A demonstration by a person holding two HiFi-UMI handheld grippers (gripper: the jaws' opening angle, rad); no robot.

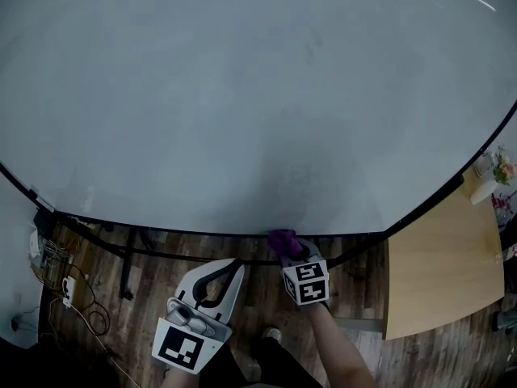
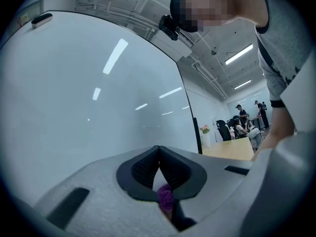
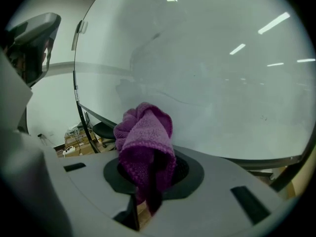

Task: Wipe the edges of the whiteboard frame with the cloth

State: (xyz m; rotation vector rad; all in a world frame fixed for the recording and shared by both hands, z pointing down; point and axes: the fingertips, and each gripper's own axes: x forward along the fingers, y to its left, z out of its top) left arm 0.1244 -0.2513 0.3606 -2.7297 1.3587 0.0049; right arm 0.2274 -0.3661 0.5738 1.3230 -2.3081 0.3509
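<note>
Our right tool (image 1: pixel 287 253) had its jaws clamped on the purple knitted cloth (image 3: pixel 144 137), which bunched up above them. In the head view the cloth sat at the black bottom edge of the whiteboard frame (image 1: pixel 194 232), seemingly touching it, though we could not be sure of contact. Our left tool (image 2: pixel 159 154) hung just beside the right one, below the whiteboard (image 1: pixel 242 95), with its jaws closed tip to tip on nothing. A wooden worktop (image 1: pixel 440 273) stood off to the right.
</note>
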